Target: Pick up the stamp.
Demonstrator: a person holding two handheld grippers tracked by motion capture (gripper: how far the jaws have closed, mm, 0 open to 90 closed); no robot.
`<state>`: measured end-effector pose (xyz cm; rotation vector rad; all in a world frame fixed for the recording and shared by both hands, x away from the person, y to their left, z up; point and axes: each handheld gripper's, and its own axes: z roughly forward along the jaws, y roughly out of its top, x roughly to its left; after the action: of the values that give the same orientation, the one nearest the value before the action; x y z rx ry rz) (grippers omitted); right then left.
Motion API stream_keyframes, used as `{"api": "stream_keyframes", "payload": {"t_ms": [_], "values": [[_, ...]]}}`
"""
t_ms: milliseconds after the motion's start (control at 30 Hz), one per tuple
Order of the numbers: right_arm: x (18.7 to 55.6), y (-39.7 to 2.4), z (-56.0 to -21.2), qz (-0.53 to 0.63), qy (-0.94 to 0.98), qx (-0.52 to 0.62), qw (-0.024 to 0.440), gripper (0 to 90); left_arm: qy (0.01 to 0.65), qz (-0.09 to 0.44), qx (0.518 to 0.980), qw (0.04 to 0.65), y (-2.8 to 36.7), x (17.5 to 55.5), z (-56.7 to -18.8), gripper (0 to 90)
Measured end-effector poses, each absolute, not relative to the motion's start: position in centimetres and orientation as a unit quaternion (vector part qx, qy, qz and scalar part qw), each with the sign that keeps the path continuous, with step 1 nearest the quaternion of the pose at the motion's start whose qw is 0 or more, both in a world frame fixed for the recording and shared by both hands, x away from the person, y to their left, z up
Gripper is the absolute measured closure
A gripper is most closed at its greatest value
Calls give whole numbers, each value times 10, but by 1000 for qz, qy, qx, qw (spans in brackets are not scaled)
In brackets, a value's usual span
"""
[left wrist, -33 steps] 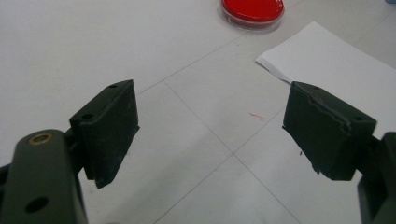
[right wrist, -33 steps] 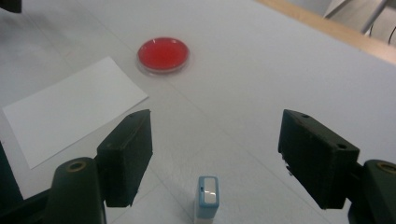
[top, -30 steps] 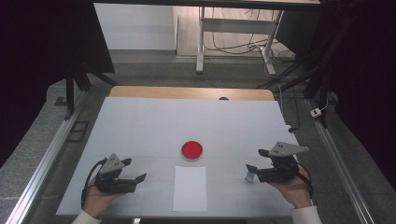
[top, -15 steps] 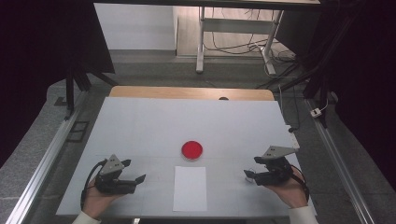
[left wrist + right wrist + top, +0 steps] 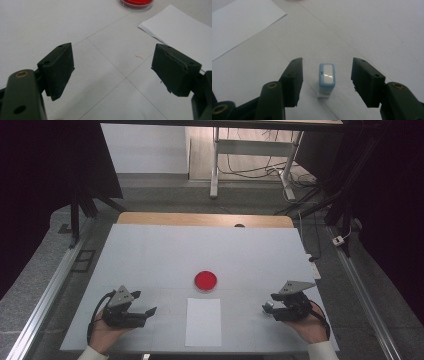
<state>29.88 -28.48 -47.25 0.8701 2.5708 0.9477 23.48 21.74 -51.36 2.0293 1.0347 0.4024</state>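
A small blue block with a white face (image 5: pixel 326 78) stands upright on the white table (image 5: pixel 165 255). My right gripper (image 5: pixel 327 67) straddles it with a gap on each side. Its jaws have just been closing and the pads (image 5: pixel 293 77) do not touch the block. From above, the right gripper (image 5: pixel 268 308) sits low at the table's near right, with the block (image 5: pixel 269 306) at its tips. My left gripper (image 5: pixel 150 311) rests at the near left, open and empty, as the left gripper (image 5: pixel 117 62) view confirms.
A round red dish (image 5: pixel 205 280) lies at mid-table, and a white paper sheet (image 5: pixel 203 321) lies just in front of it between the two hands. The dish (image 5: pixel 136 3) and the paper (image 5: pixel 180 27) are ahead of the left jaws.
The right gripper has sunk toward the table and its jaws have narrowed around the small blue block. The left gripper has stayed put.
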Motion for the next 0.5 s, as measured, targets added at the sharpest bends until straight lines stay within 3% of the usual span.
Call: {"api": "stream_keyframes", "payload": {"t_ms": [500], "values": [[297, -283, -478, 315, 894, 291, 127, 692, 410, 162, 804, 400, 218, 235, -515, 183]]}}
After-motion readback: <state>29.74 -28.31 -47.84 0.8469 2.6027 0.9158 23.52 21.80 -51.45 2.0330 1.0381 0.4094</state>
